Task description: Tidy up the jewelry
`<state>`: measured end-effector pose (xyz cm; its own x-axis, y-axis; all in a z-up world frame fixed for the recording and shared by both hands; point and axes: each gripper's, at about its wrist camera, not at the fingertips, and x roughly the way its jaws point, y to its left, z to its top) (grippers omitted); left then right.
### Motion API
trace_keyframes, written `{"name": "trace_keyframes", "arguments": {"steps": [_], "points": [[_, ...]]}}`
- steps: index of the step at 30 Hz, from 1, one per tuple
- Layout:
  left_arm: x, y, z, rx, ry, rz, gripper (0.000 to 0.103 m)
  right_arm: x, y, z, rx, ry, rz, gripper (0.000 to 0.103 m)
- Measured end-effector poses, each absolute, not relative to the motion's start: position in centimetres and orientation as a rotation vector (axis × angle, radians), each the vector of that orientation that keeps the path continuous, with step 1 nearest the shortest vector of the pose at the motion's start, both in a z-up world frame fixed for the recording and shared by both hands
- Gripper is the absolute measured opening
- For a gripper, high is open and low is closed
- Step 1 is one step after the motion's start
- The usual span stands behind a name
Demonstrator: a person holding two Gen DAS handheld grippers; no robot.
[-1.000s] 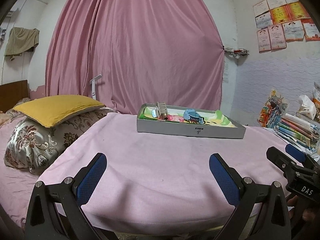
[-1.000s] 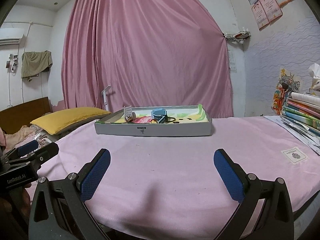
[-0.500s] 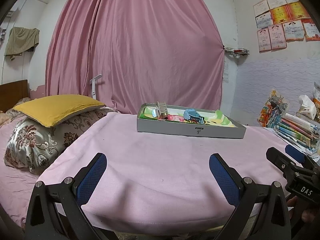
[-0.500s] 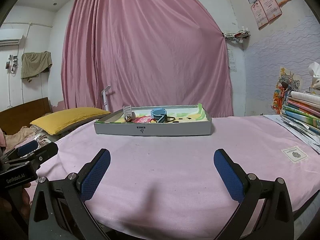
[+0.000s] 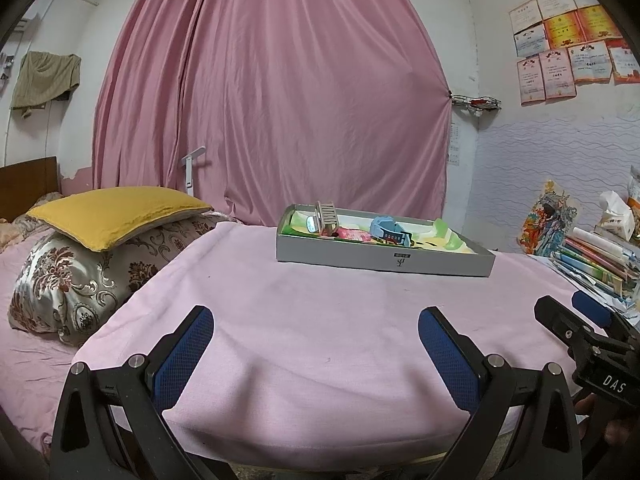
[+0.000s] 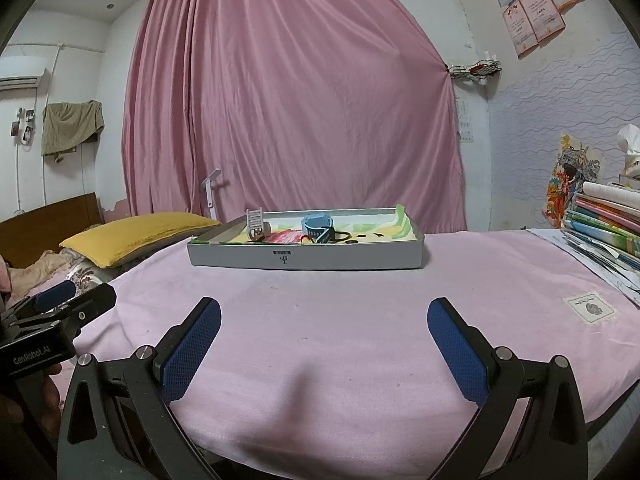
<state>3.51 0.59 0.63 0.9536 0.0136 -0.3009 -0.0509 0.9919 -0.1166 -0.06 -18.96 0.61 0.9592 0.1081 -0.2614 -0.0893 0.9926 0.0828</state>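
Your left gripper (image 5: 316, 354) and right gripper (image 6: 324, 346) gaped wide and empty, well short of the tray (image 6: 306, 258), whose blue watch (image 6: 317, 229) looked light and probably springy, best pinched across its band.

A pink curtain (image 5: 272, 92) hung across the back wall, certificates (image 5: 568, 64) pinned to its right. A yellow pillow (image 5: 112, 210) lay on a floral cushion (image 5: 76, 280) — left of the pink-covered table (image 5: 320, 320) — and stacked books (image 6: 604, 228) sat right.
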Motion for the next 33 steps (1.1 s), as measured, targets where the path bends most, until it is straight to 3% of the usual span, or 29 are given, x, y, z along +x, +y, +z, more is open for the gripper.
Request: {"name": "trace_keyframes", "arguments": {"steps": [33], "points": [[3.72, 0.81, 0.50, -0.123, 0.306, 0.036, 0.103, 0.19, -18.99, 0.64, 0.073, 0.276, 0.099, 0.102]]}}
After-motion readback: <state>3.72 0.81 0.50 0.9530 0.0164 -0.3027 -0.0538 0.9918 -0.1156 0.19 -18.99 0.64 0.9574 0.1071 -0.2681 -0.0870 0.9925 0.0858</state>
